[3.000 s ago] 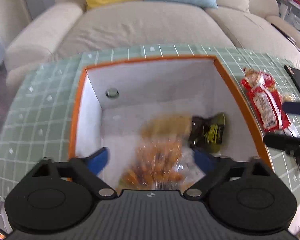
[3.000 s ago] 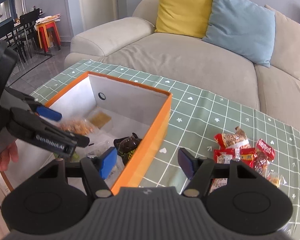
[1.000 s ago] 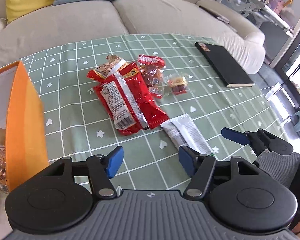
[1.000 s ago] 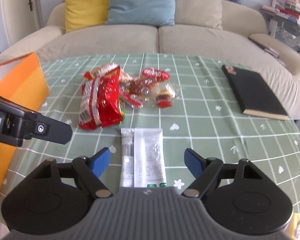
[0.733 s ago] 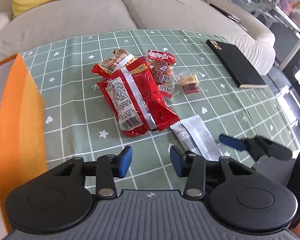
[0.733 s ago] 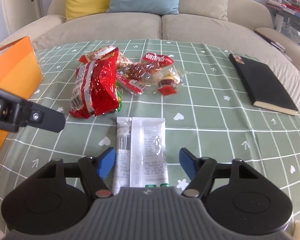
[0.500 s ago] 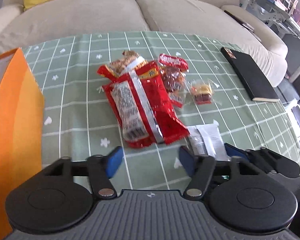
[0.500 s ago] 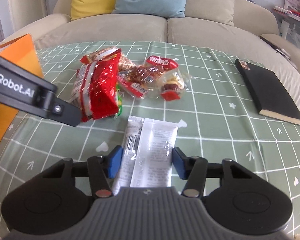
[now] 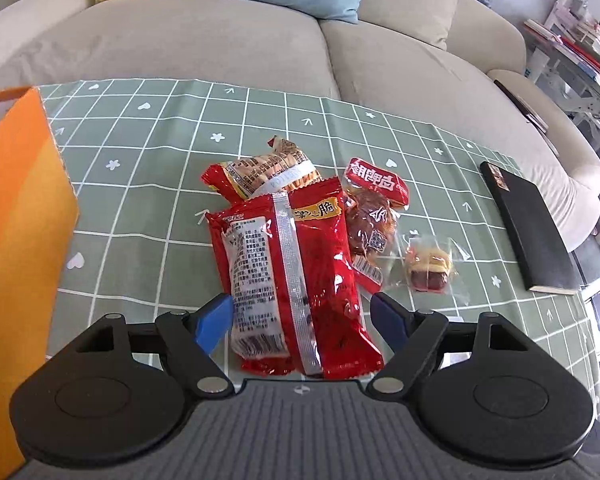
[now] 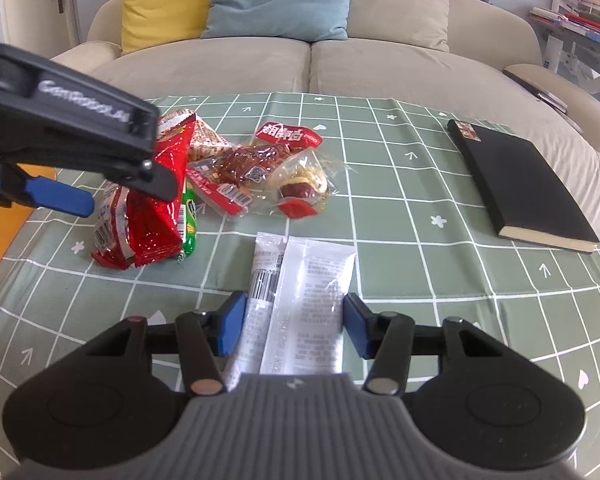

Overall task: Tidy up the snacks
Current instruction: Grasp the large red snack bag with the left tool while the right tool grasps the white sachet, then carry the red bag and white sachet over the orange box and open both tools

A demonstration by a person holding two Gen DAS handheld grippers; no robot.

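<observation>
Red packet now between opening left gripper; right gripper clamps white packet.

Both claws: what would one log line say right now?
left claw: opening around red packet | right claw: gripping white packet

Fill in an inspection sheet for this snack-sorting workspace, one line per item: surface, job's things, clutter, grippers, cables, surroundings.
Surface: green checked tablecloth.
Job's things: large red packet atop a small snack pile; white packet lying apart; orange box at left.
Clutter: black notebook.
Grippers: left gripper opening, straddling the large red packet; right gripper closed on the white packet.
Cables: nothing seen.
Surroundings: beige sofa with yellow and blue cushions.
</observation>
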